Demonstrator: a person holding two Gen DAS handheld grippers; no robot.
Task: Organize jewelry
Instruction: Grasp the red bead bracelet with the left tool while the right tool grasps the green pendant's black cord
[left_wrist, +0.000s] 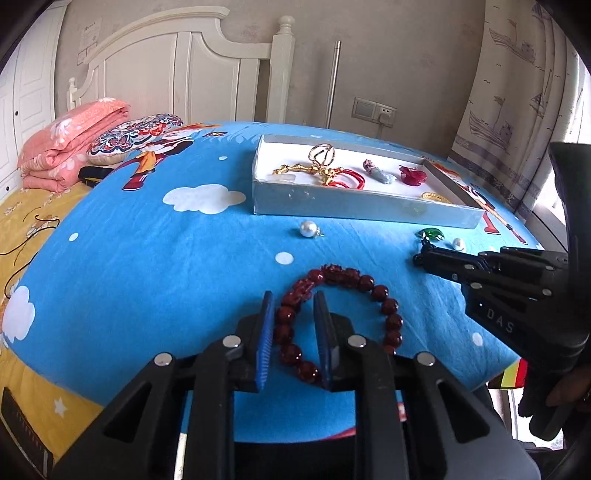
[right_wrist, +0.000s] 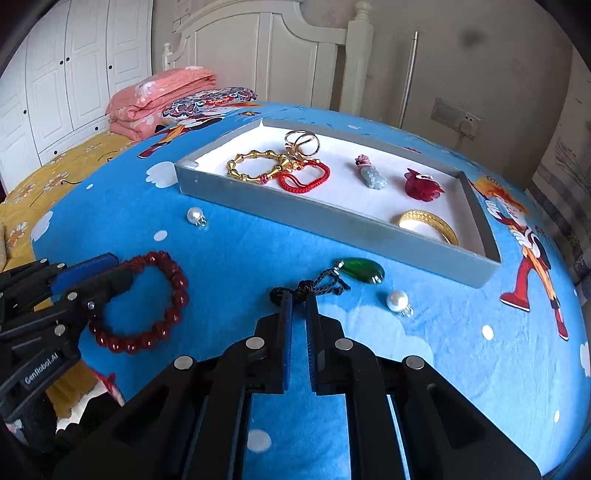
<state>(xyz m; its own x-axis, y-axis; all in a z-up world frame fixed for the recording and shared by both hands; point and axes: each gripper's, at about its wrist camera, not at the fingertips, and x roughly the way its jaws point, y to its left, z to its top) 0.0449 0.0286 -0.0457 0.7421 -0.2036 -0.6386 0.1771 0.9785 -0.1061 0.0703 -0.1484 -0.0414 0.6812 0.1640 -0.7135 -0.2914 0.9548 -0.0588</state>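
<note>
A dark red bead bracelet (left_wrist: 384, 295) (right_wrist: 177, 291) lies on the blue bedsheet. My left gripper (left_wrist: 294, 296) (right_wrist: 120, 269) straddles its left strand; blue cloth shows between the beads and the right pad, so it is open. A green teardrop pendant (right_wrist: 364, 269) (left_wrist: 430, 233) on a black cord lies in front of the grey tray (right_wrist: 332, 218) (left_wrist: 332, 201). My right gripper (right_wrist: 300, 295) (left_wrist: 419, 258) is shut on that cord's knot. Two loose pearls (right_wrist: 194, 215) (right_wrist: 397, 301) rest on the sheet.
The tray holds a gold bamboo bracelet (right_wrist: 255, 166), a red cord (right_wrist: 303, 179), a gold ring (right_wrist: 301, 142), a jade charm (right_wrist: 373, 177), a red flower (right_wrist: 423, 188) and a gold bangle (right_wrist: 428, 223). A folded pink quilt (right_wrist: 162, 96) and pillow (right_wrist: 210, 99) lie by the headboard.
</note>
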